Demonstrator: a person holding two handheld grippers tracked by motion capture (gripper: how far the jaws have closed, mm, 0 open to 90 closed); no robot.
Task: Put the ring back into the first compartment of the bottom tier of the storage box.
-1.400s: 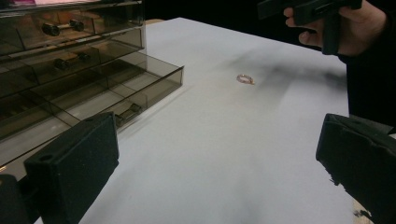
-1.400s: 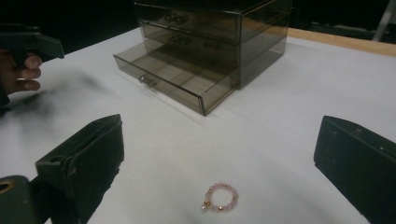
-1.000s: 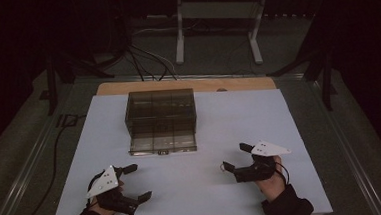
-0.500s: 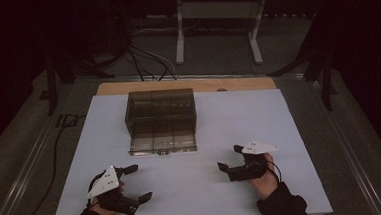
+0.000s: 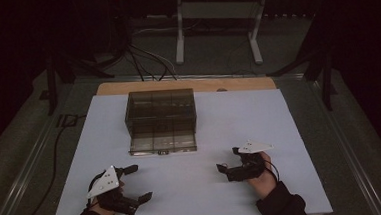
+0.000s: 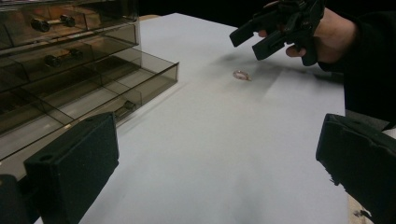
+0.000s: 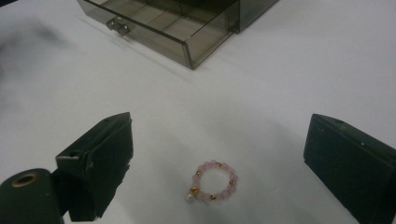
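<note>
Hovering wide-open, right gripper (image 7: 217, 154) brackets bead ring (image 7: 213, 180); high view probably hides it

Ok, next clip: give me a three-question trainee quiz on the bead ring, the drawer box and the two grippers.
1. True or false: the right gripper is shut on the pink bead ring.
2. Multiple choice: the bottom drawer of the smoked plastic drawer box is A) pulled out, B) pushed in, C) lying beside the box.
3. Fill in: the left gripper holds ____.

Key
1. False: in the right gripper view its jaws stand wide apart, the ring flat on the white table cover between them, untouched.
2. A.
3. Nothing; its jaws are open over bare cover.
</note>
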